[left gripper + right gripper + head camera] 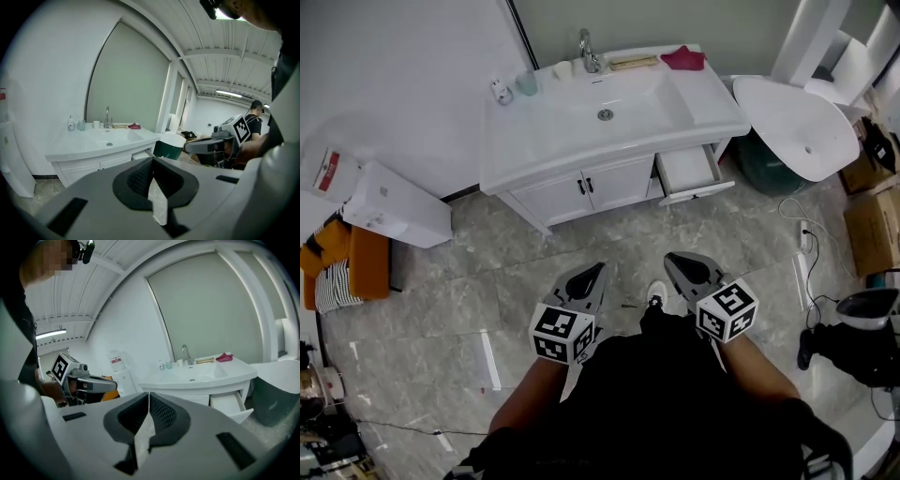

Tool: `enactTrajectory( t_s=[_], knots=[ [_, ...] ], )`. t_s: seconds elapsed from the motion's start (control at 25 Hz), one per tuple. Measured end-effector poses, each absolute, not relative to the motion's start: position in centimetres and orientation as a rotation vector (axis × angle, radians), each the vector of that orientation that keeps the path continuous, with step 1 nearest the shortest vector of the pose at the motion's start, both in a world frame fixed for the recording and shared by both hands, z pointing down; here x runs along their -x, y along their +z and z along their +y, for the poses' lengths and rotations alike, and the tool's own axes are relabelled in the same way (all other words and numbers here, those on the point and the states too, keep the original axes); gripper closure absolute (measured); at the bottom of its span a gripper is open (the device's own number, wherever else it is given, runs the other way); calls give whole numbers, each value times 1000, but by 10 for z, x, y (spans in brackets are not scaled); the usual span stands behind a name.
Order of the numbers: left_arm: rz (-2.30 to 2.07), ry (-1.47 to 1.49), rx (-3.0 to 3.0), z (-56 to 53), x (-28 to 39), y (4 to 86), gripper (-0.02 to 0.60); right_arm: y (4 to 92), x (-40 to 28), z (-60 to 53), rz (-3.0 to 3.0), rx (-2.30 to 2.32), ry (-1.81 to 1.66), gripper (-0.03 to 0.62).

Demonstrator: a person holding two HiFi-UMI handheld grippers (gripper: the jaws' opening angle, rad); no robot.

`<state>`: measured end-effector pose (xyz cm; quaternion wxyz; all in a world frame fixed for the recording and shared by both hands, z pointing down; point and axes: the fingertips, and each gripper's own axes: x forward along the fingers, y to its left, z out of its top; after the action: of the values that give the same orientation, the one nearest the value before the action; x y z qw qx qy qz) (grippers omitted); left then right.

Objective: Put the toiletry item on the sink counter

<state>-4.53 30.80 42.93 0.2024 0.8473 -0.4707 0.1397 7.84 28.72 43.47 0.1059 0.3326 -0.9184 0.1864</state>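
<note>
The white sink counter stands ahead of me, with a basin and a faucet. On its back edge sit a small white bottle, a clear cup, a white cup, a wooden tray and a red cloth. A drawer under the counter's right end hangs open. My left gripper and right gripper hover side by side over the floor, well short of the cabinet. Both are shut with nothing between the jaws.
A white freestanding basin and a dark green bin stand right of the counter. A white box lies at the left wall beside orange things. Cardboard boxes and a floor cable are at the right.
</note>
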Motion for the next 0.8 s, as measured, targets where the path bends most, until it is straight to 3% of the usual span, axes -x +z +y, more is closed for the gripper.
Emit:
enactTrajectory(
  t_s=[0.8],
  knots=[
    [-1422, 366, -2247, 161, -7, 427, 576, 438, -132, 128, -2761, -864, 592, 589]
  ],
)
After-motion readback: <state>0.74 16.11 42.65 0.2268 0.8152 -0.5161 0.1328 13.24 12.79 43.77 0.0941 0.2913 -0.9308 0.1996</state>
